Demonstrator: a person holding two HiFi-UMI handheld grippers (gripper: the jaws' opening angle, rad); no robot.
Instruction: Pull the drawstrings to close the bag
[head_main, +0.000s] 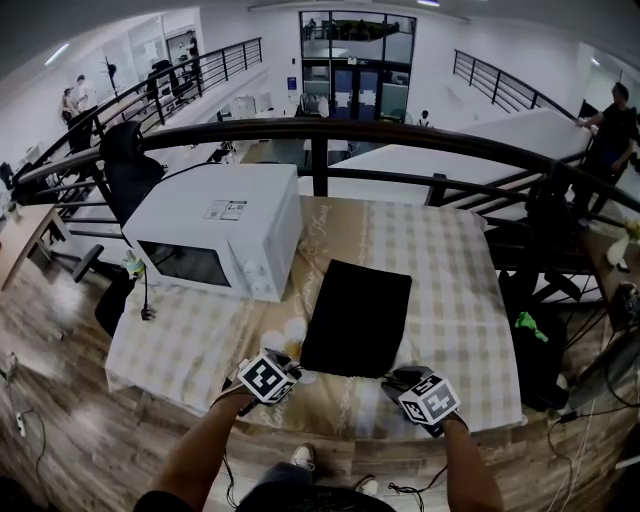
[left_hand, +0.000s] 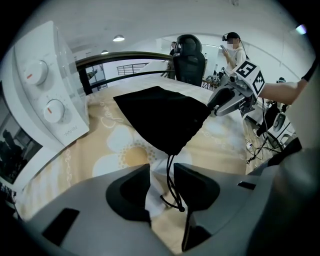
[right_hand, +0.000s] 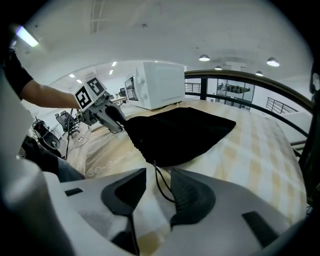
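Left claw (left_hand: 162, 167) is standing part open, jaws apart with a clear gap, gripping nothing. The left cord (left_hand: 171, 185), thin and black, is lying loose in that gap, running closer to the right jaw, with its knotted end down near the jaw roots. I cannot tell whether it is touching that jaw. Right claw (right_hand: 159, 172) is also standing part open, with a gap showing and pads not pressing on anything. The right cord (right_hand: 156, 181) is looping down between its jaws, slack.

Both cords are coming out of the near end of the bag (head_main: 358, 315). It is black and is lying flat on the desk (head_main: 450, 290), its mouth end near the front edge, about mid-width. Each claw is hovering at one near corner of the bag, left claw at the left corner and right claw at the right, both pointing down and in toward it. A person's hands are holding both claws from the front edge.

A checked cloth with flower prints is covering the desk. A white microwave (head_main: 215, 225) is sitting on the left part of the desk toward the back edge, just beside the bag's far left corner and apart from it. A dark railing (head_main: 400, 135) is running behind the back edge. A black chair (left_hand: 190, 62) is standing past the desk.
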